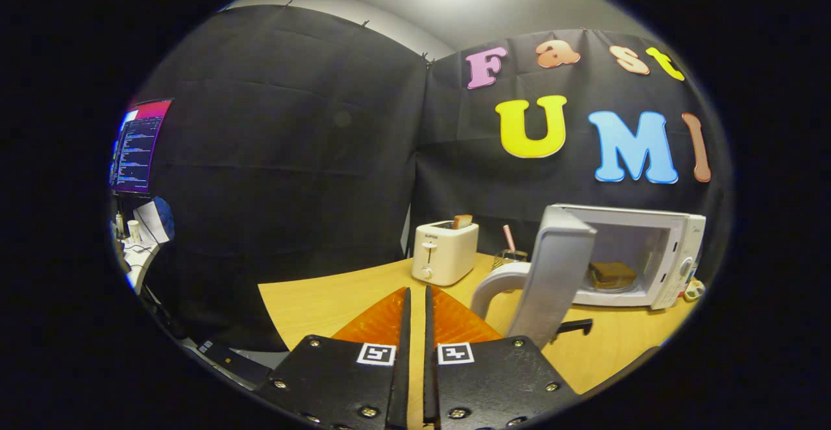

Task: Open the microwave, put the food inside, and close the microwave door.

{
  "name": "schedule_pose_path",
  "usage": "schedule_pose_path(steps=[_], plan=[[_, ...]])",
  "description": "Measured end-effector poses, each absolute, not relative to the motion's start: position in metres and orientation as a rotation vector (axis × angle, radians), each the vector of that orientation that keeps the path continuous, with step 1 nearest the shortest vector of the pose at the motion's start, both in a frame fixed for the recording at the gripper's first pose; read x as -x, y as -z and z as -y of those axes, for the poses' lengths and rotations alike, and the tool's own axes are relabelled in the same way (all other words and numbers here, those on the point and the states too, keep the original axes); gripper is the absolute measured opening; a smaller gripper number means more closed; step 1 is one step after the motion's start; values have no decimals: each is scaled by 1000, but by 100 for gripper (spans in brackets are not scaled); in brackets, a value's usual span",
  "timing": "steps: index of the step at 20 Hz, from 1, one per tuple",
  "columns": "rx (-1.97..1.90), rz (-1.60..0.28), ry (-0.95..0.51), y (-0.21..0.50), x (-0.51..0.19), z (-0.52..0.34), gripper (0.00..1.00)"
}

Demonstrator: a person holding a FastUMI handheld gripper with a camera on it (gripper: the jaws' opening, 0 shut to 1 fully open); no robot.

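Observation:
The white microwave (678, 248) stands on the wooden table (311, 300), beyond my fingers and to their right. Its door (559, 267) is swung wide open toward me, the curved white handle (496, 282) on its near edge. Inside, a brown slab of food (612, 273) rests on the glass turntable. My gripper (415, 292) hovers low over the table, left of the door and apart from it. The fingers are shut almost together, holding nothing.
An orange mat (380, 323) lies under my fingers. A white toaster (445, 252) with a bread slice stands behind it. A glass holder with a striped straw (509, 240) sits by the microwave. A small black piece (574, 327) lies below the door. A monitor (137, 147) is far left.

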State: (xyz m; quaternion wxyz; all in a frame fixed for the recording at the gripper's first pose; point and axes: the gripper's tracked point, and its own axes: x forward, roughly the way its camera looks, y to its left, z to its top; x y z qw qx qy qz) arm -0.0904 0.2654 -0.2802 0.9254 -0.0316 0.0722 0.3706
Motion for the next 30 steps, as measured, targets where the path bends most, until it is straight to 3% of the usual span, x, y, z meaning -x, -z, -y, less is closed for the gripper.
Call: schedule_pose_path(steps=[3, 4, 17, 30], plan=[[36, -137, -695, 279, 72, -251, 10], [31, -150, -692, 286, 72, -250, 1], [46, -98, -470, 278, 21, -144, 1], [77, -120, -152, 257, -75, -16, 1]])
